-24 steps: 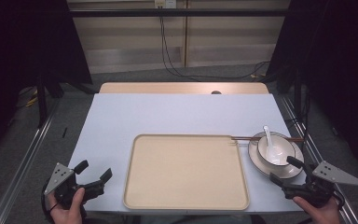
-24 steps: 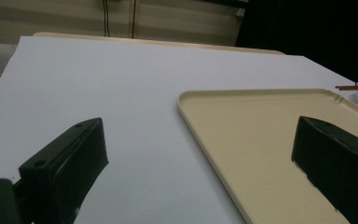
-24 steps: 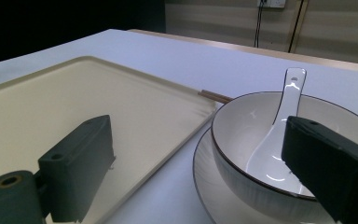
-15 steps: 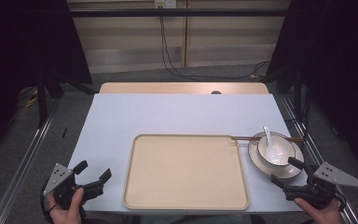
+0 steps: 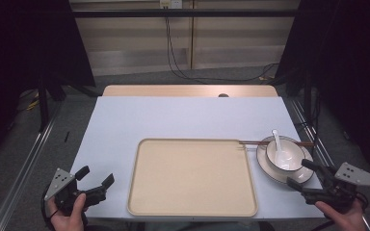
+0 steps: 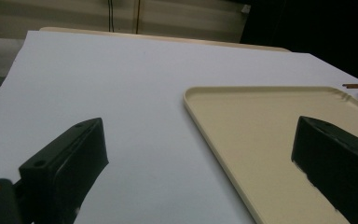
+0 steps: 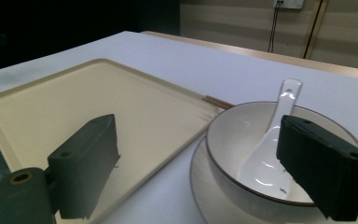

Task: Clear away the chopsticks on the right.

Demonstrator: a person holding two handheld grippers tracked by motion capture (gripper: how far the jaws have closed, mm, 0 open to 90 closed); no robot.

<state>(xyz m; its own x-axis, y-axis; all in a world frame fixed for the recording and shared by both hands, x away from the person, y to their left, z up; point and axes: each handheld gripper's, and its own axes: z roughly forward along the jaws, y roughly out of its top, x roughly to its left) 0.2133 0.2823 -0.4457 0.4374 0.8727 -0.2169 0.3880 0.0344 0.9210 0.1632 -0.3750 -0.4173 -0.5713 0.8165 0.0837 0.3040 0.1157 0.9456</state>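
Your right gripper [image 5: 302, 176] sits at the near right corner of the table [image 5: 173, 120], its jaws spread wide with nothing between them, pointing at the dishes just ahead. In the right gripper view [image 7: 198, 172] the jaws frame the white bowl [image 7: 242, 140], which stands on a white saucer [image 7: 200, 186] close in front of the fingertips but not touched by them. A white ceramic soup spoon [image 7: 272, 140] lies in the bowl, its scoop down in the hollow and its handle leaning up over the far rim. From the high view the bowl [image 5: 285, 153] and saucer [image 5: 270, 171] stand just beside the right edge of the beige tray [image 5: 192, 178], near it but apart. A pair of brown chopsticks [image 5: 250, 142] lies across the far side of the saucer, behind the bowl, with the tips reaching to the tray's far right corner. The tray itself lies flat near the front middle of the table. Your left gripper [image 5: 96, 179] rests low at the near left corner, its jaws likewise apart and holding nothing; in the left gripper view [image 6: 200, 154] they look across the bare tabletop and the tray's near left corner [image 6: 200, 100].
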